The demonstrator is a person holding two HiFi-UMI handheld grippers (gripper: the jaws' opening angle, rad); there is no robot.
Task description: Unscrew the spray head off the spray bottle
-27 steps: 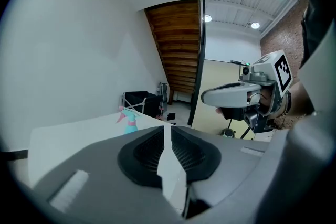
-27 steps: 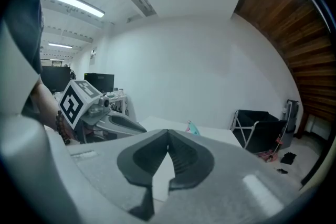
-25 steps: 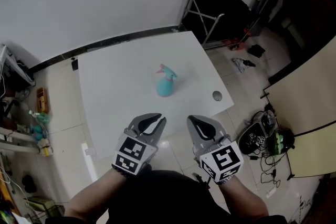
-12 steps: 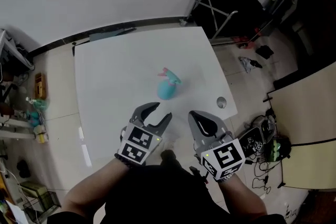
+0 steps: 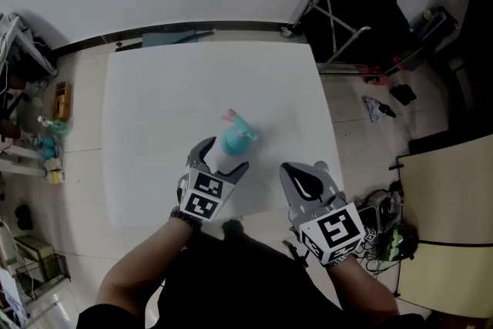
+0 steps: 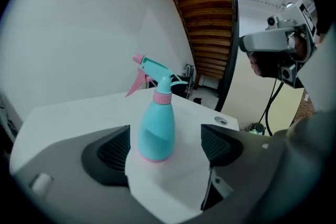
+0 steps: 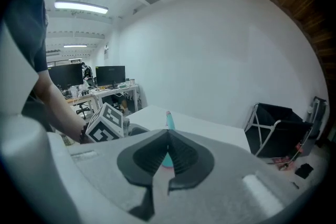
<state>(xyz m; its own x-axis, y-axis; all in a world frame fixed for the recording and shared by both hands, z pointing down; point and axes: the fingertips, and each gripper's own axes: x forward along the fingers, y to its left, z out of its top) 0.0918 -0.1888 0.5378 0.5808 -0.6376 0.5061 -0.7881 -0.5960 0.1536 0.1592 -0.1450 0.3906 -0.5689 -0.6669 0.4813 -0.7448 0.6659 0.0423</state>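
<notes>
Left tool [image 5: 225, 156], jaws just opening, flanks spray bottle [image 5: 231, 141].

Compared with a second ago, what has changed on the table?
The left gripper moved forward to the spray bottle; its jaws have just been opening and flank it without gripping. The right gripper edged forward, staying shut. The bottle stands unmoved on the table.

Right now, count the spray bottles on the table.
1. The bottle stands upright toward the table's near edge; nothing on the table could hide another.
</notes>
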